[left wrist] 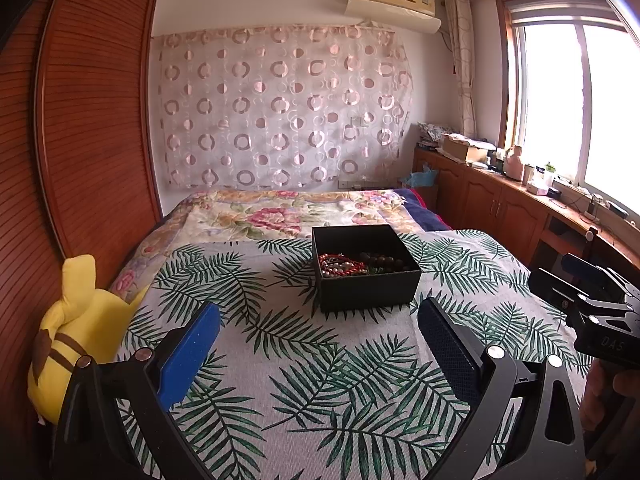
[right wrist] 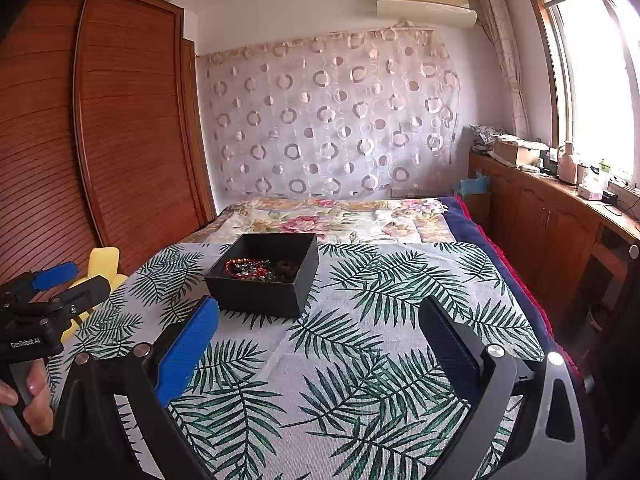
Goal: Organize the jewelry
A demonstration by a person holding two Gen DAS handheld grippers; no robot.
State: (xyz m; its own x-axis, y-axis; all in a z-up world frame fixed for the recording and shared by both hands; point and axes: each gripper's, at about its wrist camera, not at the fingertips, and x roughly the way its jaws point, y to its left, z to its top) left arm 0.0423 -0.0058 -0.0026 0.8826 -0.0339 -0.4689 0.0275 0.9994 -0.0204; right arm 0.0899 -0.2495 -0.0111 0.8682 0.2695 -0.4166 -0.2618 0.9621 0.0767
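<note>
My left gripper [left wrist: 318, 324] hangs with its fingers spread wide and nothing between them, above the palm-leaf cloth [left wrist: 320, 380]; my right gripper [right wrist: 318, 324] is just the same, wide apart and holding nothing, over the same cloth [right wrist: 340, 380]. In the left wrist view the right gripper [left wrist: 592, 300] shows at the right edge, and from there I cannot tell how its fingers stand. Ahead of both sits the black box [left wrist: 366, 268], open-topped, resting flat on the cloth. From the left wrist it faces me nearly square, one wall toward me; from the right wrist the box [right wrist: 264, 276] is turned so a corner comes nearer, its slightly longer sides running away from me toward the far wall. Inside it lies the jewelry [left wrist: 352, 266], a tangle of red and pale beaded strands on the box's left side with dark brown beads to their right; seen from the right wrist, the red bracelets [right wrist: 244, 268] curl near the box's left wall. Beyond the box the cloth ends and a floral blanket [left wrist: 280, 212] covers the rest of the bed, up to a sheer curtain [left wrist: 280, 104] patterned with rings. Left of the box a yellow plush toy [left wrist: 84, 328] leans by the slatted wooden wardrobe [left wrist: 88, 120]. Right of the box runs a low wooden cabinet [left wrist: 500, 200] under a bright window [left wrist: 580, 100], its top cluttered, and an air conditioner [left wrist: 394, 4] hangs high above the curtain.
</note>
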